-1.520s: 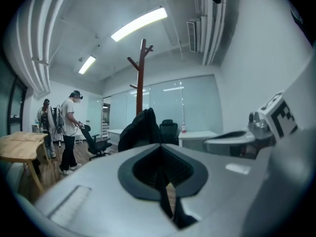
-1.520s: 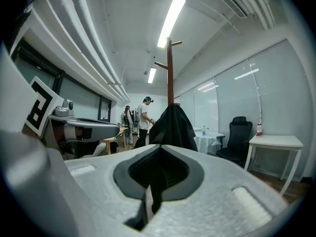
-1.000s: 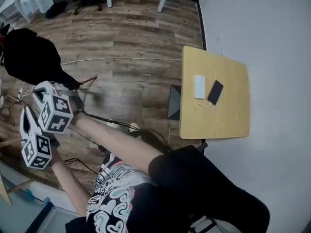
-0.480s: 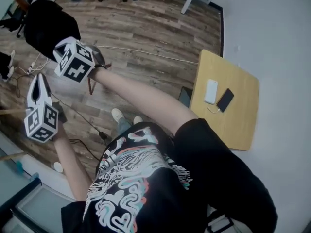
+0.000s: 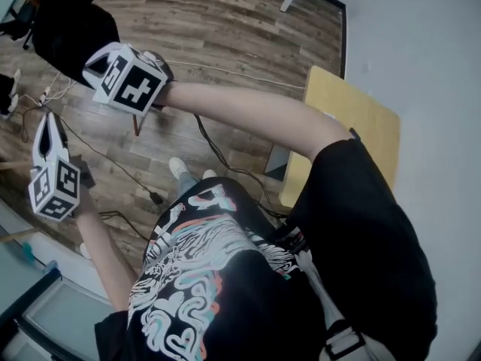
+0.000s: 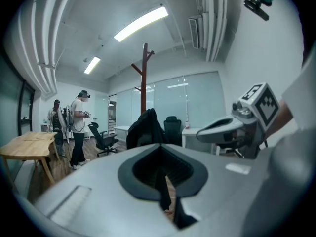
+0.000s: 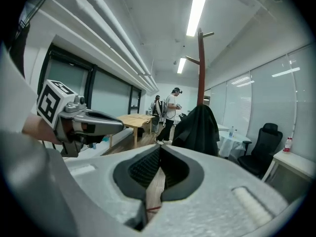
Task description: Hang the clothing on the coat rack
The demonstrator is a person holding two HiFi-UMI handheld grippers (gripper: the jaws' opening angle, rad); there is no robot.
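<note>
Both claws were clenched on nothing. The left claw (image 6: 165, 194) showed its pads pressed together with only floor visible past them, and the right claw (image 7: 150, 181) looked the same. I held both raised and aimed across the room at the coat rack (image 7: 200, 68), a dark red-brown pole with short pegs near its top, standing on the far left of the wooden floor (image 5: 225, 43). The black clothing (image 7: 197, 130) hung on the rack, draped about the pole below the pegs and falling in loose folds. I could not tell which peg carried it. My reading was that the hanging was done and the claws were empty because the garment no longer needed support. Pointing both cameras at the rack also let me check that the drape was secure. The right arm reached further out toward the rack, and the left stayed lower and nearer the body. A small wooden bench (image 5: 353, 119) stood to the right against the white wall, well apart from the rack. Cables (image 5: 225, 74) trailed over the floor between them. Two people (image 6: 79, 127) stood far off beside another table. No brand or lettering was legible. The claw cubes (image 5: 131, 81) bore only black-and-white square markers, and the white print on the operator's black shirt (image 5: 195, 269) was a pattern, not readable text.
</note>
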